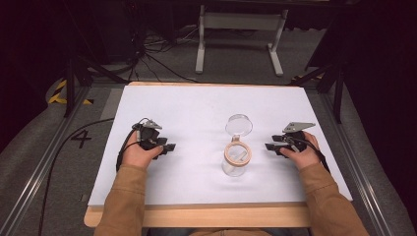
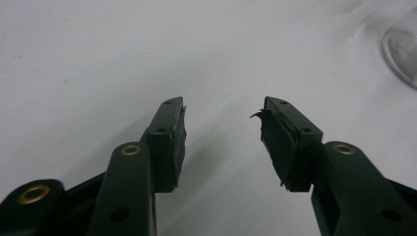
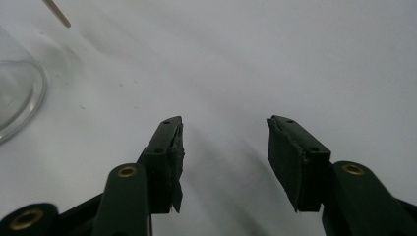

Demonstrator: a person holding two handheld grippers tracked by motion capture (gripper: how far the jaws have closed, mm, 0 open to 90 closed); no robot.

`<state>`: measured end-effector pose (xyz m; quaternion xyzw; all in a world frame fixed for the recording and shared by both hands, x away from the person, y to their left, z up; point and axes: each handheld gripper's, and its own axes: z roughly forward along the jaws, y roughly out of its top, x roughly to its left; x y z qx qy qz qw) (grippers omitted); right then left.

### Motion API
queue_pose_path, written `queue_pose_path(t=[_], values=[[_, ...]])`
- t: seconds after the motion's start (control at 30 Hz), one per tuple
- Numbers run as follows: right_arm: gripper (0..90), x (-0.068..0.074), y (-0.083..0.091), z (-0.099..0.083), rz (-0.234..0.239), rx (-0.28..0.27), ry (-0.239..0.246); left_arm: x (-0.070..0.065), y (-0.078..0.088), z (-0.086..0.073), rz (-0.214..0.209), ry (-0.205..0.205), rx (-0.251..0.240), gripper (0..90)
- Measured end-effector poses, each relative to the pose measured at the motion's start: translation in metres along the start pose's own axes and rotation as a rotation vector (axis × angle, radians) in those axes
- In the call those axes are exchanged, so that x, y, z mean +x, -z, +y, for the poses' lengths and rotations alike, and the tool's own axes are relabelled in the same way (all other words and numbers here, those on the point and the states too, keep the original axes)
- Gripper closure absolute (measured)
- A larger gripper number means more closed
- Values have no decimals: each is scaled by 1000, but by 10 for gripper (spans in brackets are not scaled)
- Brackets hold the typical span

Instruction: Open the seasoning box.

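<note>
On the white table [image 1: 187, 105], a glass jar [image 1: 236, 162] stands between two idle grippers.
Left gripper [image 1: 169, 147] and right gripper [image 1: 269, 146] gape wide, empty (approach the rim squarely, judging by the open lid [image 1: 239, 124]).

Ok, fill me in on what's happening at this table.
A person sits at a white table with a gripper in each hand. The left gripper and right gripper both rest on the surface with jaws open, holding nothing. Between them stands a clear glass jar with a wooden-rimmed mouth, its hinged lid flipped open behind it. Neither gripper touches the jar.
</note>
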<state>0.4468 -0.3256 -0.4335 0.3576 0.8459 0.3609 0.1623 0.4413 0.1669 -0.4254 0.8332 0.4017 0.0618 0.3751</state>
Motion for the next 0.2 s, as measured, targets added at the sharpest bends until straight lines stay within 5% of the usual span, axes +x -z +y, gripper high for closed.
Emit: queue_pose_path(t=[0.2], values=[[490, 0, 1, 0, 0, -3, -1, -1, -1, 0, -2, -1, -5, 469]])
